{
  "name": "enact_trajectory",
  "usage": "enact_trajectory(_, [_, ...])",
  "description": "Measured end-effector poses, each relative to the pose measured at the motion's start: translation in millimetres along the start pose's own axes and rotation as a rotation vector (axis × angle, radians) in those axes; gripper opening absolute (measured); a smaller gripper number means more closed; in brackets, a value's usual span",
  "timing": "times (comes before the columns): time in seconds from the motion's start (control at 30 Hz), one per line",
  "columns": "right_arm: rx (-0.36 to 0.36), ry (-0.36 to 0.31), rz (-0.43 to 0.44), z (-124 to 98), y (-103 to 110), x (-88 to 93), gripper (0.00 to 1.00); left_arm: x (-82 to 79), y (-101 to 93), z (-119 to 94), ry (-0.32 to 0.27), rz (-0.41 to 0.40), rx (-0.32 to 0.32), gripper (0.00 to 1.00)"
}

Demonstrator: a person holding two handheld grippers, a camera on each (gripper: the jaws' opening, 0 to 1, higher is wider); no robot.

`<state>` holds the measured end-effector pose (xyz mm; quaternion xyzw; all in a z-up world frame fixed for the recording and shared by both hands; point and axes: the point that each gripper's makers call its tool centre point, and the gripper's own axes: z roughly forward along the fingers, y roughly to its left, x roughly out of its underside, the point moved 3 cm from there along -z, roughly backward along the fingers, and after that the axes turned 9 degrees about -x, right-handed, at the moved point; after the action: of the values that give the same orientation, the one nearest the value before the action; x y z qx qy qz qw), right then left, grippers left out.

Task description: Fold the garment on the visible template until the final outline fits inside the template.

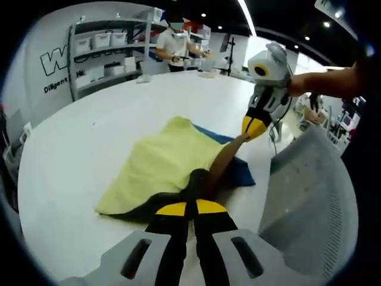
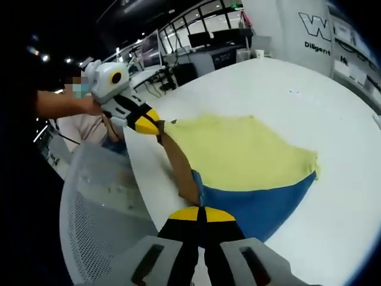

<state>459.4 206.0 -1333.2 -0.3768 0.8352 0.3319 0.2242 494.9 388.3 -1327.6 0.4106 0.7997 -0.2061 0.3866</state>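
Note:
A yellow garment (image 1: 161,164) (image 2: 244,155) lies on the white table (image 1: 89,137) (image 2: 333,107), with a blue layer (image 1: 241,170) (image 2: 262,205) showing under its near edge. I cannot tell whether the blue is part of the garment. A brown band (image 1: 223,161) (image 2: 178,167) along that edge is lifted and stretched taut between both grippers. My left gripper (image 1: 190,207) (image 2: 149,125) is shut on one end of the band. My right gripper (image 1: 255,127) (image 2: 202,213) is shut on the other end, a hand behind it.
A grey mesh chair (image 1: 309,196) (image 2: 101,208) stands close to the table edge beside the grippers. Across the table a person (image 1: 175,42) works at another bench, next to shelves with boxes (image 1: 101,53). Broad bare tabletop surrounds the garment.

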Motion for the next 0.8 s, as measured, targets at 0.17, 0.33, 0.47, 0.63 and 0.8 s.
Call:
enact_trajectory(0.17, [-0.024, -0.005, 0.005, -5.8, 13.6, 2.2, 0.0, -2.1, -8.4, -12.4, -0.007, 0.004, 0.019, 0.01])
enact_trajectory(0.33, [-0.05, -0.01, 0.004, -12.0, 27.0, 2.6, 0.0, -4.1, -16.2, -25.1, -0.016, -0.008, 0.042, 0.01])
enact_trajectory(0.47, [-0.069, -0.022, 0.002, -19.3, 35.8, -1.2, 0.0, -7.0, -19.5, -32.7, -0.022, -0.024, 0.064, 0.01])
enact_trajectory(0.63, [-0.094, -0.045, -0.008, -30.4, 42.9, -14.0, 0.0, -22.4, -15.0, -45.0, -0.058, -0.038, 0.077, 0.01])
enact_trajectory(0.8, [-0.091, -0.072, -0.057, -44.7, 41.3, -36.9, 0.0, -43.0, -10.0, -53.9, -0.111, -0.045, 0.091, 0.01])
